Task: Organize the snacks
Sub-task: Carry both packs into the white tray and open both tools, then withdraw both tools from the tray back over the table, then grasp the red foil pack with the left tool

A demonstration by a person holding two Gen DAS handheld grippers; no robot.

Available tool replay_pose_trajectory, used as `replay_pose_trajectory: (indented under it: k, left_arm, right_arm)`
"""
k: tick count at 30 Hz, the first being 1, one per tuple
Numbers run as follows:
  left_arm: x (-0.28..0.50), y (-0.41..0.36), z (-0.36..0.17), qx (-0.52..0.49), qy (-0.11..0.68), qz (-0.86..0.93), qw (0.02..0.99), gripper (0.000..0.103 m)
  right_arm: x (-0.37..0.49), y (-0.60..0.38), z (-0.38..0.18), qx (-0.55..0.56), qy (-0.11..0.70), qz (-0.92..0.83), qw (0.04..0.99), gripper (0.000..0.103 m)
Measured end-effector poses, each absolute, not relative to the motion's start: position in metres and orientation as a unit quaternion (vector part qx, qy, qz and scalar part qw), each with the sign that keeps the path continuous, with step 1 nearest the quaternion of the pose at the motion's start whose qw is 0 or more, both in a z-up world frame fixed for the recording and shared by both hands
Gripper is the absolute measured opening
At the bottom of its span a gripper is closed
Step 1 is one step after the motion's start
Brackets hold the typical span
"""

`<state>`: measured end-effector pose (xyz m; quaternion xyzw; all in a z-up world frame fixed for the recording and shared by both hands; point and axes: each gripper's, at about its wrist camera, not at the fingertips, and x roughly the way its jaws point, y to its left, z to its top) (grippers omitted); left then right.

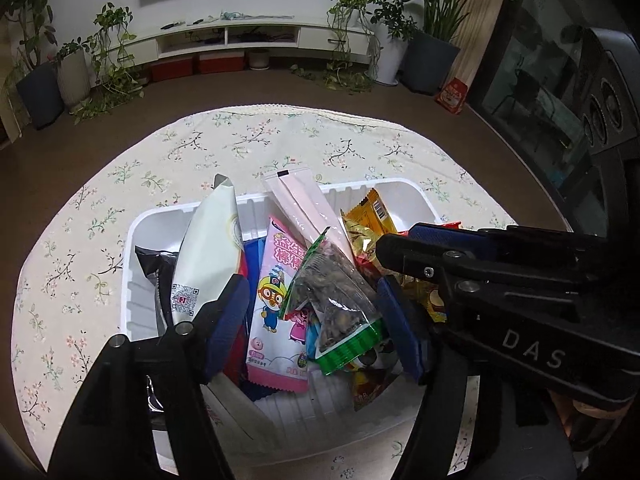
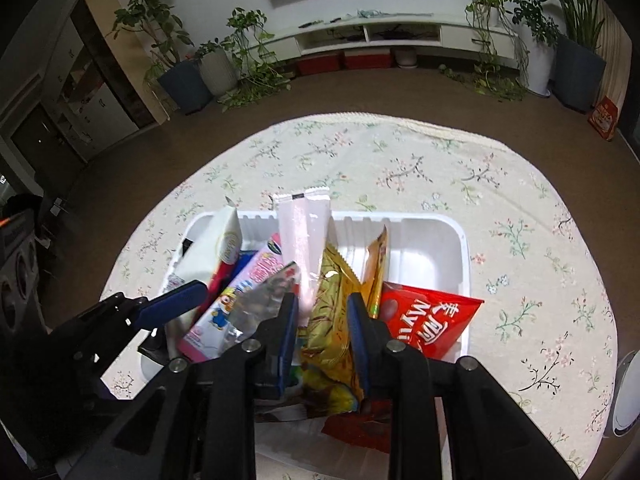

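A white tray (image 1: pixel 400 190) on a floral cloth holds several snack packs. In the left wrist view my left gripper (image 1: pixel 312 316) is open over the tray, its fingers on either side of a clear green-edged seed bag (image 1: pixel 340 308) and a pink cartoon pack (image 1: pixel 272 300). A white pouch (image 1: pixel 208 252) and a long pale sachet (image 1: pixel 304 204) lean up. In the right wrist view my right gripper (image 2: pixel 322 332) has its fingers on both sides of a gold wrapper (image 2: pixel 330 320), partly closed. A red bag (image 2: pixel 432 320) lies to the right in the tray (image 2: pixel 440 232).
The right gripper's body (image 1: pixel 500 280) crosses the left wrist view at the right; the left gripper (image 2: pixel 120 320) shows at the left of the right wrist view. The floral cloth (image 2: pixel 400 168) spreads beyond the tray. A TV stand and potted plants stand far behind.
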<state>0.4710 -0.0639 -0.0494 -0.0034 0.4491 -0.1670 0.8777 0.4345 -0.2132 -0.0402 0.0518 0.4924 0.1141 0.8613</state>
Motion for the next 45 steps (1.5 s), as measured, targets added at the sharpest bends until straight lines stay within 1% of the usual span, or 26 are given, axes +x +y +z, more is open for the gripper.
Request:
replay_pose_trajectory:
  k: [1,4,5,7,9,10,12,14,15,18,20,21,24,26,29,33,37,39,45]
  left_arm:
    - [0.469,-0.064,-0.048,-0.005,0.448,-0.167,0.878,0.071]
    - [0.462,-0.061,-0.040,-0.011,0.443,-0.167,0.881,0.073]
    - [0.458,-0.059,-0.036,-0.014,0.440,-0.168,0.882,0.073]
    - [0.449,-0.053,-0.028,-0.022,0.433,-0.172,0.884,0.084]
    - [0.431,-0.041,-0.014,-0.034,0.416,-0.182,0.890,0.091]
    - [0.422,-0.034,-0.008,-0.038,0.409,-0.186,0.893,0.094]
    - [0.402,-0.017,0.003,-0.048,0.393,-0.190,0.899,0.099]
    - [0.383,0.001,0.010,-0.050,0.374,-0.198,0.905,0.100]
    - [0.370,0.011,0.013,-0.047,0.365,-0.198,0.909,0.103]
    - [0.330,0.046,0.011,-0.047,0.342,-0.179,0.921,0.103]
    - [0.315,0.067,0.002,-0.059,0.366,-0.159,0.915,0.103]
    - [0.308,0.081,-0.008,-0.064,0.399,-0.137,0.904,0.103]
    - [0.293,0.108,-0.031,-0.073,0.426,-0.102,0.896,0.102]
    - [0.287,0.115,-0.046,-0.053,0.443,-0.099,0.889,0.102]
    - [0.284,0.107,-0.058,0.002,0.452,-0.115,0.884,0.102]
    - [0.287,0.076,-0.061,0.094,0.447,-0.155,0.876,0.102]
    - [0.302,0.058,-0.069,0.166,0.460,-0.162,0.857,0.102]
    - [0.312,0.051,-0.076,0.184,0.464,-0.168,0.850,0.102]
    - [0.332,0.050,-0.096,0.187,0.486,-0.175,0.835,0.090]
  right_arm:
    - [0.434,-0.213,-0.039,0.052,0.490,0.114,0.863,0.028]
    - [0.429,-0.215,-0.032,0.055,0.480,0.114,0.868,0.029]
    - [0.427,-0.216,-0.028,0.058,0.476,0.114,0.870,0.032]
    - [0.419,-0.220,-0.018,0.067,0.460,0.115,0.878,0.039]
    - [0.410,-0.226,-0.006,0.081,0.442,0.113,0.886,0.054]
    - [0.402,-0.230,0.000,0.093,0.430,0.114,0.891,0.057]
    - [0.388,-0.236,0.009,0.107,0.413,0.119,0.896,0.067]
    - [0.369,-0.238,0.016,0.113,0.399,0.124,0.901,0.073]
    - [0.356,-0.238,0.017,0.114,0.391,0.129,0.904,0.075]
    - [0.328,-0.234,0.014,0.109,0.386,0.141,0.905,0.077]
    - [0.313,-0.230,0.009,0.102,0.387,0.142,0.906,0.080]
    - [0.301,-0.224,0.005,0.099,0.387,0.149,0.904,0.080]
    - [0.272,-0.209,-0.011,0.085,0.403,0.165,0.896,0.081]
    - [0.255,-0.197,-0.023,0.074,0.413,0.165,0.893,0.081]
    - [0.229,-0.176,-0.039,0.062,0.424,0.161,0.889,0.081]
    - [0.206,-0.155,-0.058,0.060,0.441,0.156,0.882,0.081]
    - [0.198,-0.147,-0.072,0.066,0.457,0.150,0.874,0.081]
    - [0.198,-0.147,-0.076,0.069,0.467,0.146,0.870,0.081]
    - [0.198,-0.145,-0.080,0.069,0.471,0.143,0.868,0.081]
